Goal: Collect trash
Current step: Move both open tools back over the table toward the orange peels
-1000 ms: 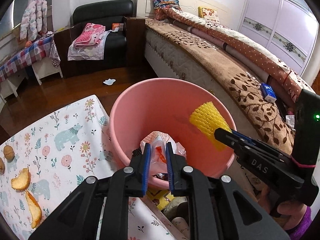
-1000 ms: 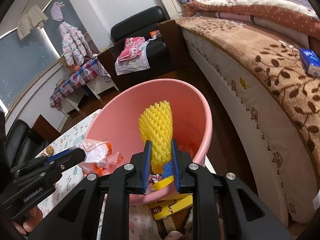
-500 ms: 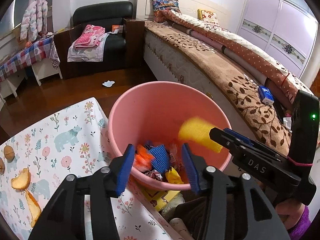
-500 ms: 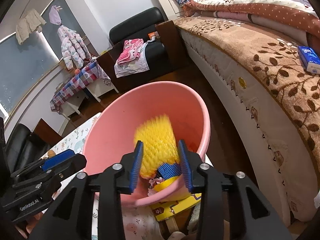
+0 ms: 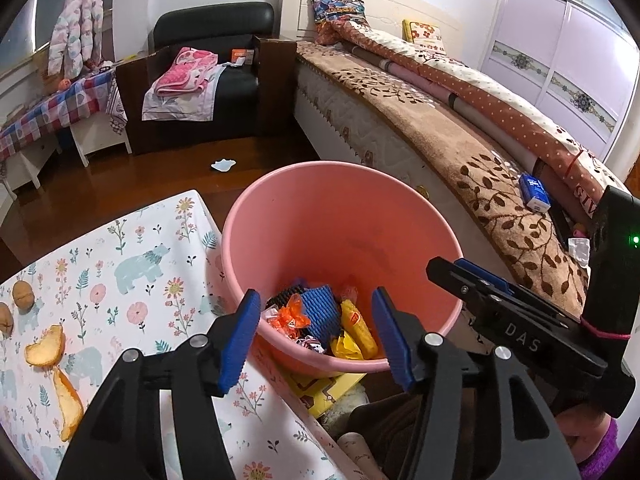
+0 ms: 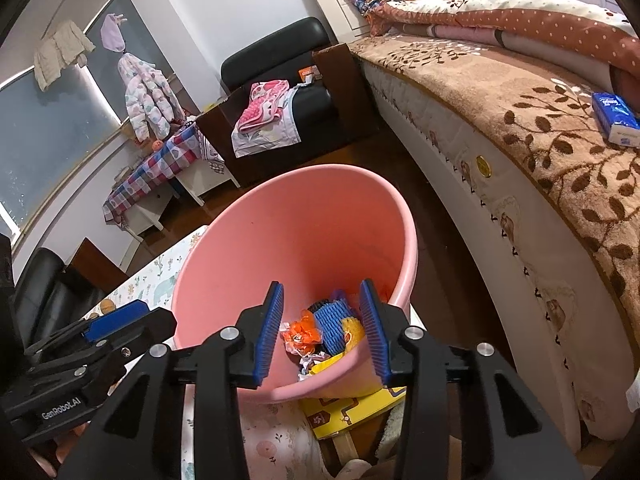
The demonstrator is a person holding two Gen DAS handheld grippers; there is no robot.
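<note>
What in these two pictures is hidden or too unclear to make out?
- Bottom of the pink plastic bucket: left view, hidden by its near rim and the trash pile.
- Yellow printed box: both views, mostly under the bucket.
- Small blue packet on the bed: print too small.

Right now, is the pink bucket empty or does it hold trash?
It holds trash: the pink bucket has wrappers and blue foam netting across its bottom, far below the rim.

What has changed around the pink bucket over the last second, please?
Both grippers let go: the left gripper dropped its crumpled wrapper, the right gripper its yellow foam net, and both now lie inside the pink bucket. The jaws have just been opening and now hold nothing. The bucket and the peels on the tablecloth stayed put.
</note>
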